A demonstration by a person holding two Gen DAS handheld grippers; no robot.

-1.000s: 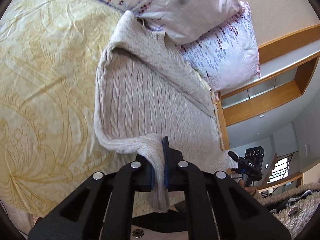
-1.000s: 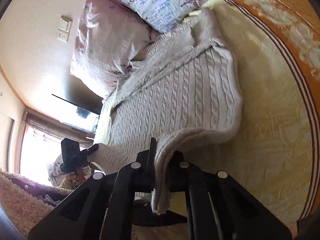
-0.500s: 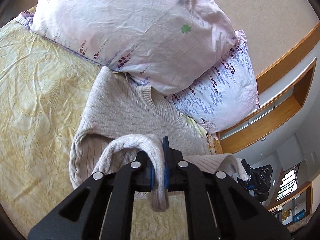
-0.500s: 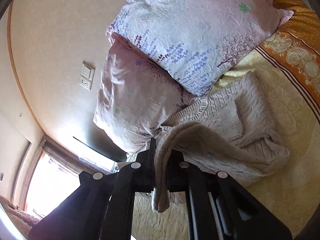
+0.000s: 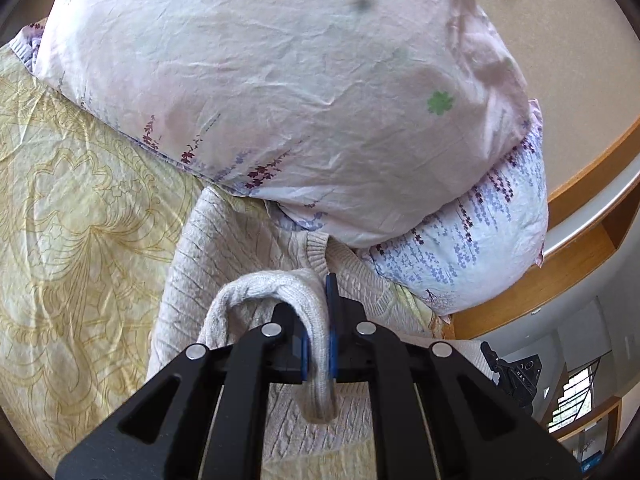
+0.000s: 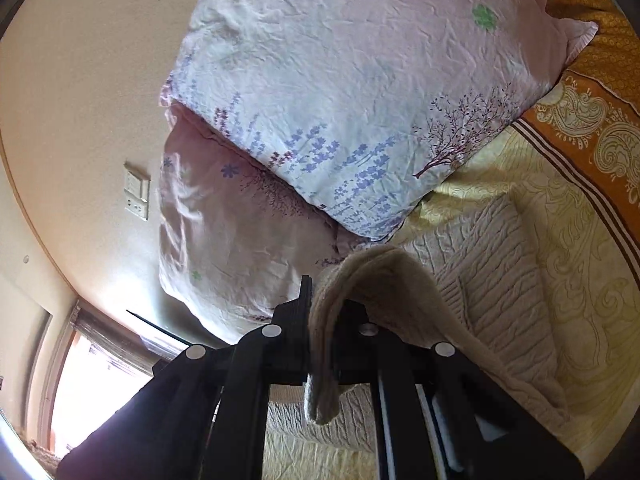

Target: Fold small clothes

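A cream cable-knit sweater [image 5: 224, 256] lies on the yellow bedspread [image 5: 80, 216], its collar end against the pillows. My left gripper [image 5: 318, 336] is shut on the sweater's bottom hem, which loops up and over the left finger. In the right wrist view the same sweater [image 6: 492, 264] spreads to the right, and my right gripper [image 6: 322, 340] is shut on the hem's other end, with the knit draped over the right finger. Both held corners hang doubled back over the sweater's upper part. My right gripper also shows small at the left view's lower right [image 5: 514, 372].
Two floral pillows [image 5: 280, 92] are stacked right ahead at the bed's head, a pale blue one [image 6: 360, 92] on a pink one. An orange patterned border [image 6: 592, 120] runs along the bed's right side. A wall switch [image 6: 137, 196] and a bright window [image 6: 92, 384] lie beyond.
Both grippers have carried the hem forward over the sweater toward the pillows. The pillows now fill the upper frames, and much less of the sweater's body is uncovered.
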